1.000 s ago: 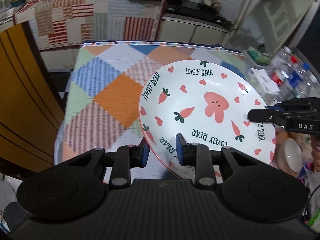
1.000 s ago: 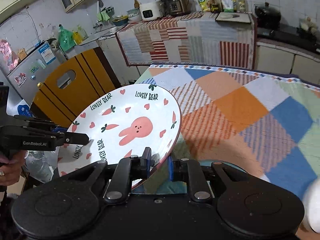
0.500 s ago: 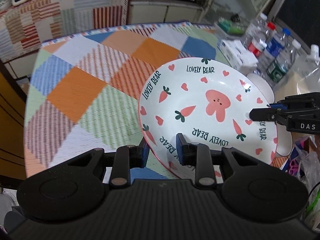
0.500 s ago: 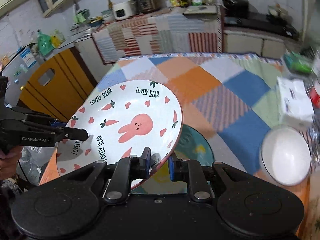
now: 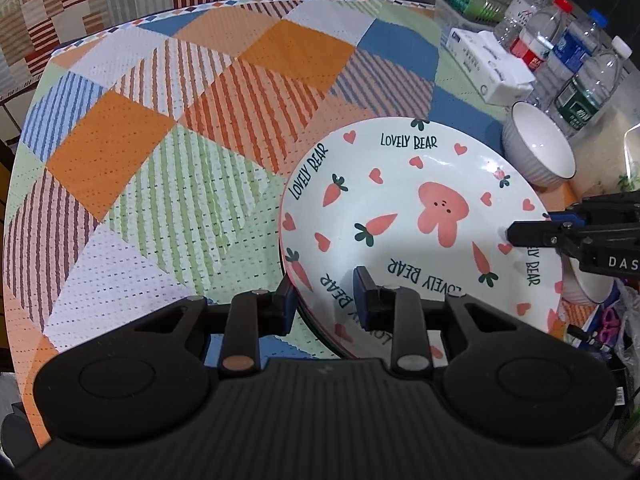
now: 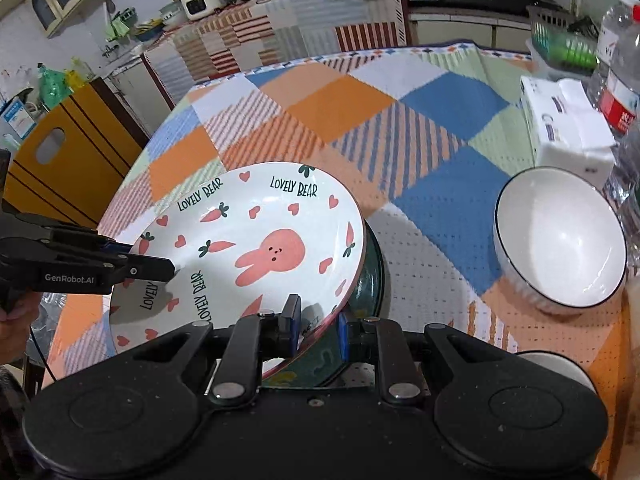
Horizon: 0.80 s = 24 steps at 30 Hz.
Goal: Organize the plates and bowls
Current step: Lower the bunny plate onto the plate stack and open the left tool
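1. Pinching opposite rim edges, left gripper (image 5: 326, 298) and right gripper (image 6: 316, 322) carry the bunny plate (image 5: 416, 224) just above a dark green plate (image 6: 370, 276), at 7 o'clock of the white bowl (image 6: 560, 240).
2. Uneven lowering could tilt it, slipping a rim or chipping both plates.

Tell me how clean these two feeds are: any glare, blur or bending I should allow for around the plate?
Left wrist view: sharp, small glare spots on the bunny plate, tablecloth edges bowed by the fisheye, the left gripper body hiding the plate's near rim. Right wrist view: also sharp, glare inside the white bowl, counter lines curving at the top, a dark plate shadowed beneath the bunny plate.
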Motion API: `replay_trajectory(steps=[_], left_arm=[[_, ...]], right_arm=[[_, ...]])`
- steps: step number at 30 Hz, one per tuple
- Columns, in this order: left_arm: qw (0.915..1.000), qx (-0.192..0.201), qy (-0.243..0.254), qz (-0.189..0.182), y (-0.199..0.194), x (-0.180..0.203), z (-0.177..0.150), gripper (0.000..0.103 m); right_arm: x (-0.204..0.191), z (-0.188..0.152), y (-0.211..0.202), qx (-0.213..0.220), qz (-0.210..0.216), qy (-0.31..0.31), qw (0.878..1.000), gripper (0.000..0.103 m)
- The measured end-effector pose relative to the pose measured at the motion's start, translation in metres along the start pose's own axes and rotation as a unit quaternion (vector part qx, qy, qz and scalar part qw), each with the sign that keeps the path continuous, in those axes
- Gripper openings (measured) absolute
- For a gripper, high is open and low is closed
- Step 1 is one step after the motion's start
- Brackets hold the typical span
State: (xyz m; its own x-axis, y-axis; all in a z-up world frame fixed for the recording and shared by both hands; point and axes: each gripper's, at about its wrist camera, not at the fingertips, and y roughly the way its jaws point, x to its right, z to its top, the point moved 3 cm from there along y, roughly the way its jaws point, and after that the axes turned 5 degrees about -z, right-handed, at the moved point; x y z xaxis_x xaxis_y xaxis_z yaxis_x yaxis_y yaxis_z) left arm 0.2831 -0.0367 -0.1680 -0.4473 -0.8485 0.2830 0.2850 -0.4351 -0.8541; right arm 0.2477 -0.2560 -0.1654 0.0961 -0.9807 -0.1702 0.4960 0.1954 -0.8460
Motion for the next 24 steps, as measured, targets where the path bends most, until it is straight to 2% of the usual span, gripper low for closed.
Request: replay_trajectory(steps=[13, 20, 24], left_arm=[[0.9992, -0.004, 0.03, 0.026, 0.015, 0.002, -0.01, 0.03], [0.9933, -0.001, 0.087, 0.076, 0.022, 0.017, -0.019, 0.029], [0.9942, -0.001, 0.079, 0.073, 0.021, 0.015, -0.017, 0.029]], right_arm=[[-0.01, -0.006, 0.009, 0.004, -0.036, -0.027, 0.999, 0.024], [-0.022, -0.01, 0.013, -0.003, -0.095, -0.07, 0.993, 0.026], [-0.026, -0.012, 0.017, -0.004, -0.114, -0.078, 0.99, 0.029]])
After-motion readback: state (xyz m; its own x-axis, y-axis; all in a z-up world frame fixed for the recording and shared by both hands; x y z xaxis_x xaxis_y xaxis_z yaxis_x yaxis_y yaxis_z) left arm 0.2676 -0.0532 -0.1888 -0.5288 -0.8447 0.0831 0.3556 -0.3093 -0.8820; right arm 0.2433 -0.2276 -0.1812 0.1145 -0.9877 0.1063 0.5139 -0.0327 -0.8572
